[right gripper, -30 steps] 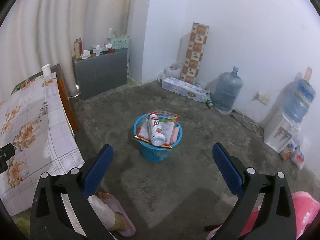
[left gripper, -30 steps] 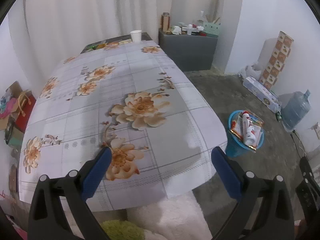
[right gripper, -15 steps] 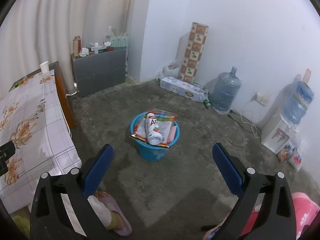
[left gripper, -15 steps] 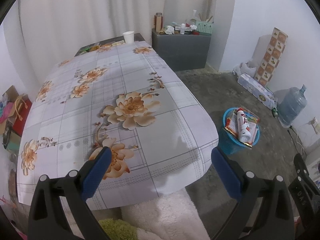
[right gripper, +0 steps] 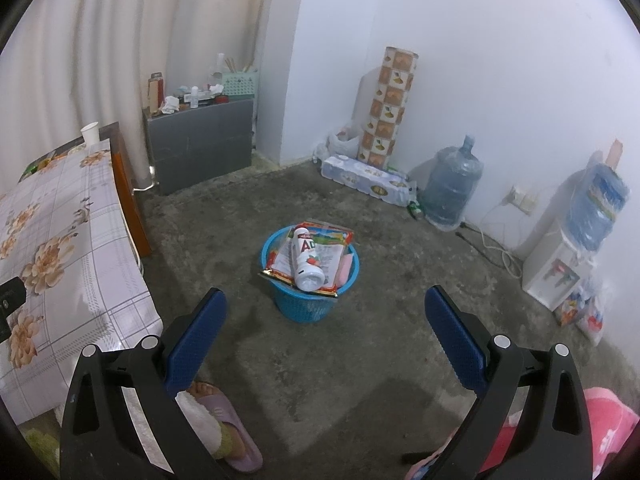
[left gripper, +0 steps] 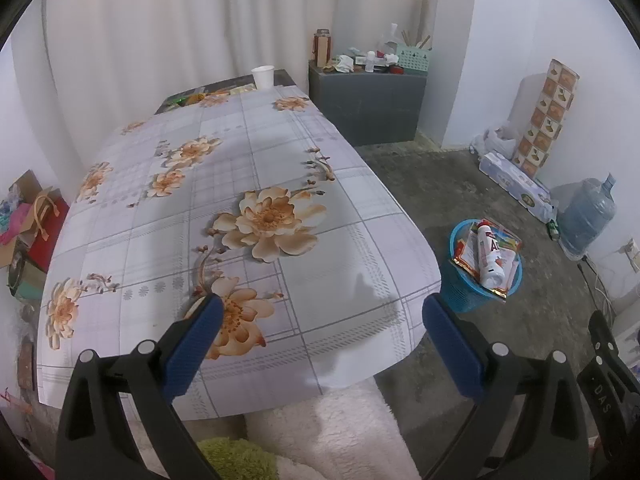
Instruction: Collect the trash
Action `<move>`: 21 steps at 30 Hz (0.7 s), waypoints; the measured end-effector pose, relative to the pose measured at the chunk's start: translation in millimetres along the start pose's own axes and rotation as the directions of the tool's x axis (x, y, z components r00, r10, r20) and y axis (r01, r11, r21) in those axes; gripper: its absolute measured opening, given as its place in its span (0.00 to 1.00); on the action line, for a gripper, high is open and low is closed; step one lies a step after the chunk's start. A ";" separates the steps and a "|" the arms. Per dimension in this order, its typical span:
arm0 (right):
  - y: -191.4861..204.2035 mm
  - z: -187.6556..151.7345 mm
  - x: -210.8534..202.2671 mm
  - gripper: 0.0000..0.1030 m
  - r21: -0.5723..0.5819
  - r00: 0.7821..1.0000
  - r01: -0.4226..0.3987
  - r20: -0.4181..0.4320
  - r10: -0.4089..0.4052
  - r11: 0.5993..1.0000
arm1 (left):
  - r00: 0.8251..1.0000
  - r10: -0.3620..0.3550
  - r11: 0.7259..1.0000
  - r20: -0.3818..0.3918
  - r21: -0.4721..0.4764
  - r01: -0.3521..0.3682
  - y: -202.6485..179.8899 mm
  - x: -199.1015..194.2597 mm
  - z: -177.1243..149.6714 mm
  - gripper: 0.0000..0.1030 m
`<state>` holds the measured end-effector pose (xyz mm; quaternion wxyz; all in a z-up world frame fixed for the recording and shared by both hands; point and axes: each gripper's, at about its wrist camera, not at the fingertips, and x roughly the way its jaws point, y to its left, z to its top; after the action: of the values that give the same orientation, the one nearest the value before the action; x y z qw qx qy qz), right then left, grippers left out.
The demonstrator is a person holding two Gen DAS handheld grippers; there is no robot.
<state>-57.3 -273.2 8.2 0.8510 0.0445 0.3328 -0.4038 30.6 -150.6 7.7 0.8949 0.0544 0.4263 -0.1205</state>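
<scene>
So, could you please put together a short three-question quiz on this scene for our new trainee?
1. True or false: both claws, left claw and right claw, are open and hold nothing.
2. What lies on top of the wrappers in the blue basket?
3. The paper cup stands: A) on the floor, B) at the table's far end, C) in the basket.

Key: 1 true; 2 a white bottle; 3 B.

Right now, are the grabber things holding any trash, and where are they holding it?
No. The left hand-held gripper and the right hand-held gripper are both open and empty. The white bottle lies on top of the blue basket on the floor.
</scene>
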 end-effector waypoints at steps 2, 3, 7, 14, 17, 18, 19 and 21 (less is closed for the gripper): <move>-0.2 0.7 -0.4 0.92 0.001 1.000 -0.001 0.000 0.001 1.000 | 1.000 0.000 1.000 -0.001 -0.004 0.000 1.0 -0.7 0.1 0.95; -0.1 0.7 -0.4 0.92 0.002 1.000 -0.001 -0.001 0.001 1.000 | 1.000 0.000 1.000 -0.001 -0.002 0.000 1.1 -0.6 0.3 0.95; 0.0 0.4 -0.8 0.92 0.003 1.000 0.000 -0.001 0.000 1.000 | 1.000 0.000 1.000 0.004 -0.002 0.000 1.5 -1.2 0.3 0.95; -1.1 3.4 0.0 0.92 -0.002 1.000 -0.005 0.000 0.005 1.000 | 1.000 0.000 1.000 0.005 -0.010 0.000 4.5 -2.7 1.4 0.95; -0.9 3.0 -0.2 0.92 -0.001 1.000 -0.005 0.000 0.005 1.000 | 1.000 -0.001 1.000 0.007 -0.009 0.001 4.4 -2.6 1.3 0.95; -0.8 3.1 -0.4 0.92 0.000 1.000 -0.005 0.001 0.005 1.000 | 1.000 0.000 1.000 0.009 -0.009 0.000 4.6 -2.8 1.1 0.95; -0.7 4.0 -0.2 0.92 0.000 1.000 -0.006 0.001 0.006 1.000 | 1.000 0.000 1.000 0.009 -0.009 0.000 4.5 -2.8 1.3 0.95; -0.8 4.8 -0.2 0.92 0.003 1.000 -0.006 0.003 0.006 1.000 | 1.000 -0.001 1.000 0.008 -0.010 0.001 4.3 -2.9 1.2 0.95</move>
<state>-55.4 -275.2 12.1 0.8526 0.0463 0.3309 -0.4019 30.8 -146.1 10.6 0.8968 0.0495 0.4233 -0.1190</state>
